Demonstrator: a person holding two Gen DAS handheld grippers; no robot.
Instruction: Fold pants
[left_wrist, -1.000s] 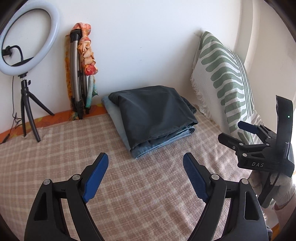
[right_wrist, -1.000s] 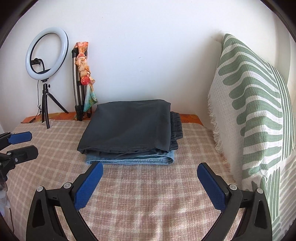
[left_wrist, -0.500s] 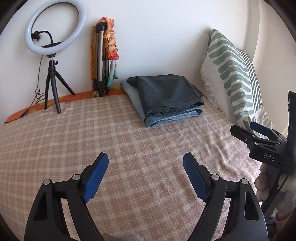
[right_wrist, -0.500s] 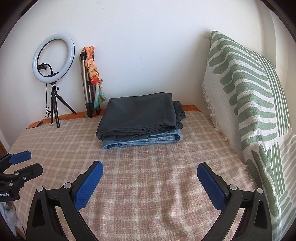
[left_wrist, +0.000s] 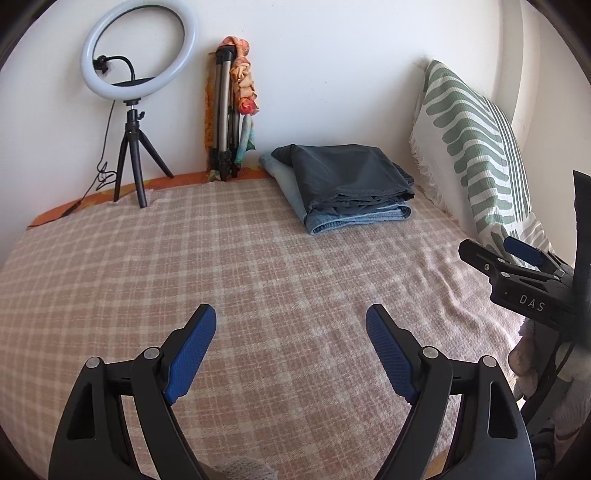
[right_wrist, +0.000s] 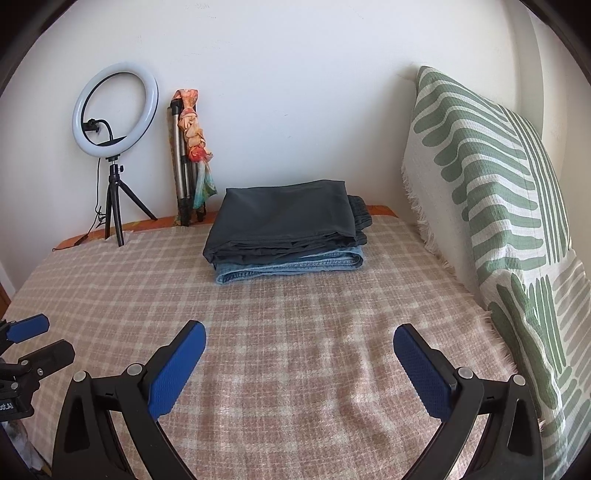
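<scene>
Nearest the lens: left gripper (left_wrist: 291, 325), jaws spread wide, nothing btwn its blue pads (left_wrist: 190, 354); right gripper (right_wrist: 299, 345) likewise wide apart and empty. Both hover over the bare near part of the checked blanket (right_wrist: 295, 314), pointing down at a slant twd the stack. In the left-wrist view the right gripper shows at the frame's right edge, w/ part of a hand (left_wrist: 524, 360) below it. Farther back, on the blanket's far end: folded dark grey pants (right_wrist: 284, 221) lying flat atop folded blue jeans (right_wrist: 291, 266), edges roughly aligned, well apart from both grippers. Right of the stack: green-striped pillow (right_wrist: 491, 192), leaning upright. Left of the stack, against the wall: folded tripod (right_wrist: 181, 177) w/ a patterned cloth (right_wrist: 197, 147) tied on; farther left, ring light (right_wrist: 115, 107) on a small tripod stand.
</scene>
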